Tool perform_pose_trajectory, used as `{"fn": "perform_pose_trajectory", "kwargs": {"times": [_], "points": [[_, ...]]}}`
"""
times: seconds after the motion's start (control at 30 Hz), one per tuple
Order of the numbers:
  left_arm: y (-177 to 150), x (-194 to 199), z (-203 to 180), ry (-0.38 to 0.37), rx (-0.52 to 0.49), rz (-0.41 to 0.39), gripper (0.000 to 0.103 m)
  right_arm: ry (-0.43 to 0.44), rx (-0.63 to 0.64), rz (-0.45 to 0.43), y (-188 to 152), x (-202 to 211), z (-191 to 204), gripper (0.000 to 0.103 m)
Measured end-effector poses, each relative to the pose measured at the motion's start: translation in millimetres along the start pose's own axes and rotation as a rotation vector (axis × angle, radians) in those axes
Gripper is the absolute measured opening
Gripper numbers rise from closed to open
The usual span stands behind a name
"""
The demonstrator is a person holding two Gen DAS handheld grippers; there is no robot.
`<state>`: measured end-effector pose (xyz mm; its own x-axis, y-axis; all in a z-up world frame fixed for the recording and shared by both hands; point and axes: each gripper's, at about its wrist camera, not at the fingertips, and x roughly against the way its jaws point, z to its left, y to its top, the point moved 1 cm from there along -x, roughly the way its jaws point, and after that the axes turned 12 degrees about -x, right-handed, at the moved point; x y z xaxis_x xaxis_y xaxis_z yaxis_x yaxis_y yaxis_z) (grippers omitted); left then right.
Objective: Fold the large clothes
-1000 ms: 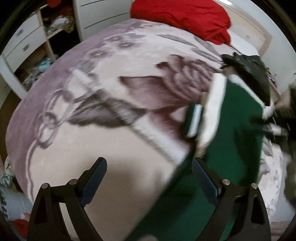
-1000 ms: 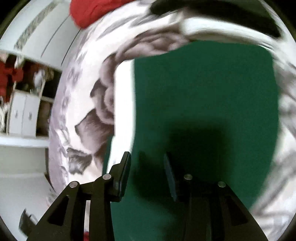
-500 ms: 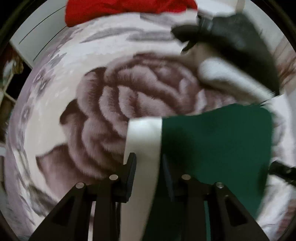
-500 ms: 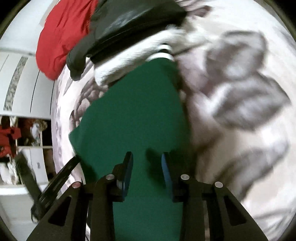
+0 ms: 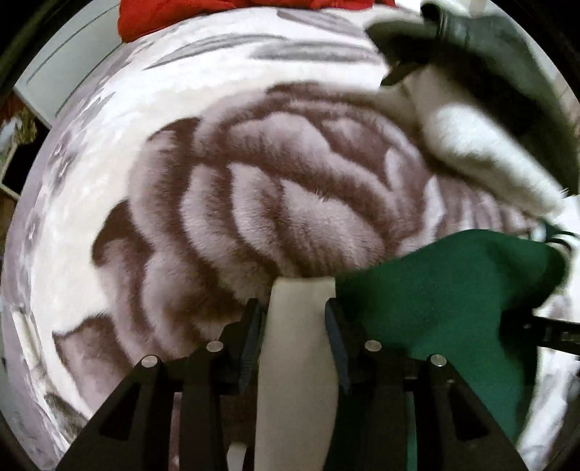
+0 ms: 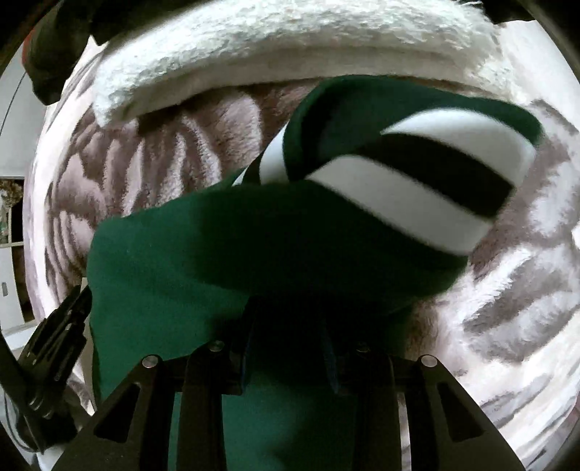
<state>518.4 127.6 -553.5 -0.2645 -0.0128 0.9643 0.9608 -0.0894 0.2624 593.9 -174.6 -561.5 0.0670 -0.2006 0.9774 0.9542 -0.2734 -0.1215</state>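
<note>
A dark green garment (image 5: 435, 290) with a white band and striped cuff lies on a plush rose-patterned blanket (image 5: 253, 203). My left gripper (image 5: 295, 326) is shut on the garment's white band (image 5: 297, 344). My right gripper (image 6: 286, 337) is shut on green cloth (image 6: 203, 253), which drapes over its fingers; the green-and-white striped cuff (image 6: 427, 181) folds over ahead of it. The left gripper (image 6: 54, 347) shows at the left edge of the right wrist view.
A fluffy white garment with a black one on it (image 5: 471, 119) lies at the far right of the bed, also in the right wrist view (image 6: 272, 43). A red cloth (image 5: 217, 11) lies at the bed's far end. A white cupboard (image 5: 65, 72) stands at left.
Both grippers have moved forward over the blanket with the green garment, bringing it close to the white fluffy garment. The striped cuff has flipped over in front of the right gripper.
</note>
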Motion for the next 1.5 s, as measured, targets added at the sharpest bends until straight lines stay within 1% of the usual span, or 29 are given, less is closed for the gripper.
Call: {"fn": "perform_pose_trajectory", "kwargs": {"times": [0.07,0.1,0.13,0.2,0.27,0.33,0.37,0.43,0.53,0.57,0.63,0.7,0.8,0.83,0.87,0.9,0.93,0.97,1.03,1.07,1.1,1.13,1.17,1.2,1.27,1.3,1.37,1.43,1.5], "points": [[-7,30,8,-0.07,0.008,-0.04,0.033,0.016,0.028,-0.001,-8,14,-1,0.034],[-12,48,11,-0.123,0.009,-0.067,0.033,0.031,0.029,0.0,-12,21,-5,0.035],[-21,66,14,-0.186,0.007,-0.091,0.033,0.062,0.024,-0.002,-21,32,-10,0.035],[-48,95,23,-0.3,0.021,-0.105,0.034,0.16,-0.013,0.006,-54,57,-26,0.04],[-84,123,30,-0.395,0.036,-0.085,0.034,0.214,-0.055,0.01,-103,80,-47,0.045],[-126,146,40,-0.465,0.057,-0.059,0.044,0.233,-0.105,0.042,-158,87,-71,0.048],[-151,155,45,-0.493,0.069,-0.036,0.052,0.245,-0.139,0.066,-188,87,-84,0.048],[-206,162,51,-0.534,0.083,0.039,0.054,0.265,-0.212,0.131,-254,80,-107,0.048],[-270,160,52,-0.527,0.093,0.165,0.054,0.26,-0.317,0.239,-349,47,-136,0.048],[-299,159,48,-0.537,0.107,0.209,0.054,0.263,-0.355,0.278,-377,32,-147,0.048],[-335,150,45,-0.543,0.129,0.274,0.054,0.269,-0.434,0.356,-424,3,-162,0.048],[-366,142,36,-0.543,0.12,0.312,0.054,0.273,-0.484,0.382,-458,-19,-173,0.048],[-387,137,22,-0.506,0.07,0.309,0.054,0.361,-0.551,0.383,-482,-45,-182,0.048],[-393,136,18,-0.477,0.048,0.299,0.054,0.367,-0.549,0.365,-484,-54,-179,0.048],[-395,135,16,-0.464,0.034,0.29,0.054,0.347,-0.528,0.351,-486,-59,-177,0.047],[-398,134,14,-0.446,0.017,0.286,0.054,0.328,-0.499,0.347,-488,-65,-173,0.044],[-400,132,13,-0.436,0.015,0.294,0.054,0.31,-0.466,0.357,-493,-72,-168,0.029],[-402,129,14,-0.445,0.033,0.299,0.054,0.283,-0.455,0.388,-503,-78,-172,0.022],[-406,131,19,-0.458,0.085,0.299,0.054,0.277,-0.467,0.468,-526,-96,-170,0.022],[-406,133,20,-0.462,0.098,0.3,0.054,0.264,-0.454,0.49,-536,-100,-170,0.022],[-405,136,20,-0.454,0.095,0.296,0.054,0.275,-0.445,0.477,-541,-97,-170,0.022],[-404,137,18,-0.448,0.087,0.292,0.054,0.31,-0.448,0.44,-545,-89,-176,0.024],[-405,139,16,-0.454,0.077,0.285,0.054,0.337,-0.455,0.398,-545,-79,-180,0.032],[-406,140,13,-0.461,0.074,0.286,0.054,0.342,-0.459,0.37,-540,-77,-175,0.037],[-409,135,10,-0.478,0.079,0.295,0.054,0.363,-0.464,0.303,-532,-68,-180,0.051],[-410,131,7,-0.485,0.087,0.303,0.054,0.381,-0.471,0.292,-529,-69,-181,0.052],[-411,128,7,-0.481,0.093,0.306,0.054,0.406,-0.52,0.309,-520,-79,-188,0.053],[-412,132,11,-0.462,0.089,0.295,0.054,0.481,-0.589,0.327,-522,-82,-192,0.053],[-415,135,15,-0.459,0.097,0.286,0.054,0.569,-0.636,0.321,-526,-75,-203,0.053]]}}
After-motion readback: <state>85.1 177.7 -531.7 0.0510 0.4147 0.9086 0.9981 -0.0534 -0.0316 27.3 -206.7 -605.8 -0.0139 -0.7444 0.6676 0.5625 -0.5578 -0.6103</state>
